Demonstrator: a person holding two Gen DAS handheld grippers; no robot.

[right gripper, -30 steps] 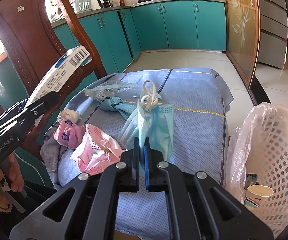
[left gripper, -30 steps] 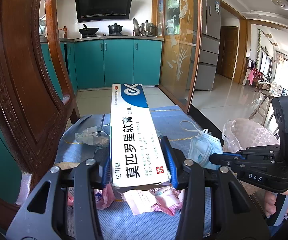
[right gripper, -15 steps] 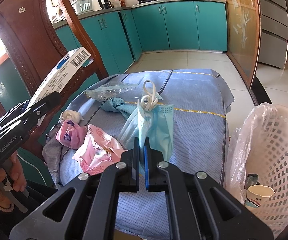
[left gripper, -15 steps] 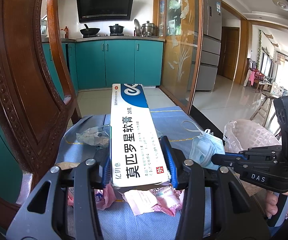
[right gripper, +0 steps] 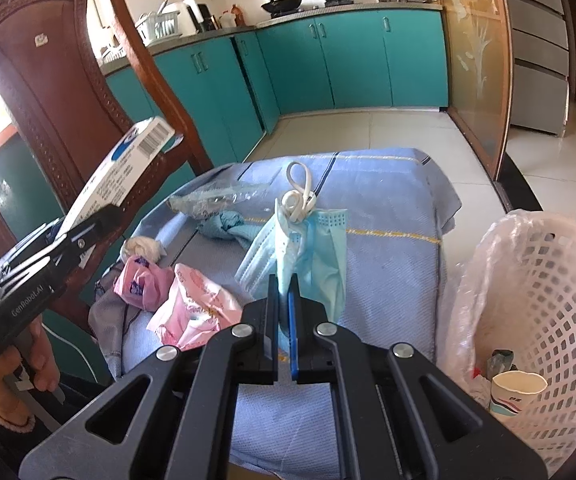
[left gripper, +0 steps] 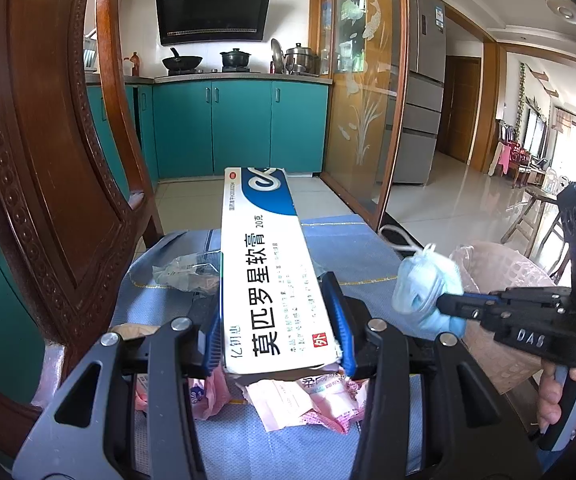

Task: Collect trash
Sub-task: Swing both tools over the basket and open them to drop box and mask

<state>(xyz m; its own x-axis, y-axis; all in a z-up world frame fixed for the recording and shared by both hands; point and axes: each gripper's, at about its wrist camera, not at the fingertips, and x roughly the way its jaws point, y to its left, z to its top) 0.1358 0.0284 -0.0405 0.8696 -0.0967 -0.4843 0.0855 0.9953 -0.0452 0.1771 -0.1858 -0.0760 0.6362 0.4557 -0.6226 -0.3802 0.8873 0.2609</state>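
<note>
My left gripper (left gripper: 278,316) is shut on a long white-and-blue ointment box (left gripper: 268,268) and holds it above the blue cloth (left gripper: 351,256); the box also shows in the right wrist view (right gripper: 124,172). My right gripper (right gripper: 284,284) is shut on a light blue face mask (right gripper: 307,248), lifted off the cloth; the mask also shows in the left wrist view (left gripper: 423,292). A white lattice trash basket (right gripper: 547,304) lined with a plastic bag stands to the right and holds a paper cup (right gripper: 517,394).
Pink wrappers (right gripper: 192,308) (right gripper: 140,284), a clear plastic wrapper (right gripper: 216,200), a teal crumpled scrap (right gripper: 224,224) and a white wad (right gripper: 142,246) lie on the cloth. A carved wooden chair back (right gripper: 64,92) rises at the left. Teal kitchen cabinets (right gripper: 347,64) stand behind.
My right gripper has lifted the mask higher and toward the basket side. The left gripper with the box has barely moved.
</note>
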